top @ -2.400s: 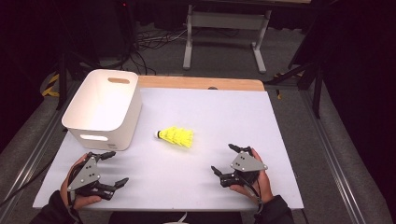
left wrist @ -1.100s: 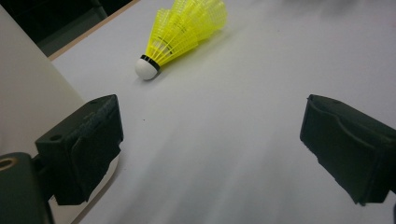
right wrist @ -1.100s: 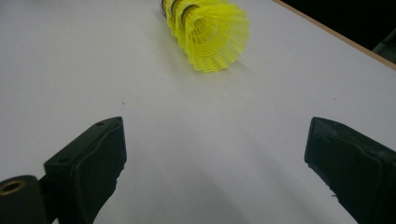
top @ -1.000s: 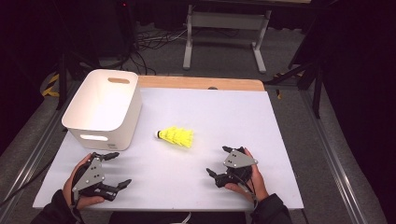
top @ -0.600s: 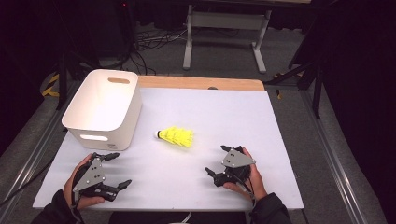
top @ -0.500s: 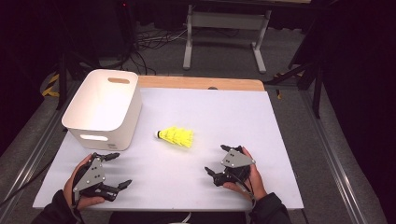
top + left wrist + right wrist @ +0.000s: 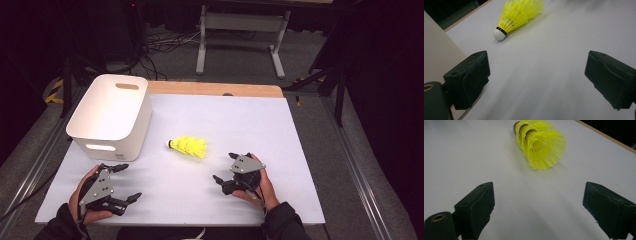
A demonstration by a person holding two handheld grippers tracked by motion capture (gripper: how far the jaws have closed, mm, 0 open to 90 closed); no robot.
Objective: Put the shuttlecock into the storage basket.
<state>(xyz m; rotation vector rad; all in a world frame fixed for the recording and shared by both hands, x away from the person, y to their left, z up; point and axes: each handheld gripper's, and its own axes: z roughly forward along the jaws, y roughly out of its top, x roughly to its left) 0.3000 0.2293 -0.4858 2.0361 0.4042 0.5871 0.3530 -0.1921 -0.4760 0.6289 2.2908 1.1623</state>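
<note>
Roughly at the middle of the white table lies a stack of yellow shuttlecocks, on its side, just beside the white bin that stands at the table's far left corner. Several shuttlecocks are nested one inside another: the right gripper view shows three dark bands in a row behind the open skirt, and a bright yellow plastic mesh flaring into a wide cone. The one white rounded cork tip, ringed by a black band, points toward the bin; the open skirt points away from it. The stack rests flat on the table and touches nothing else.

The left gripper sits near the bin's front wall, on the person's side of it, its jaws wide apart with bare table between them. The right gripper is farther from the bin, beyond the shuttlecocks, close to them but apart. Its jaws have just been closing slightly, yet stand wide with nothing between them.
</note>
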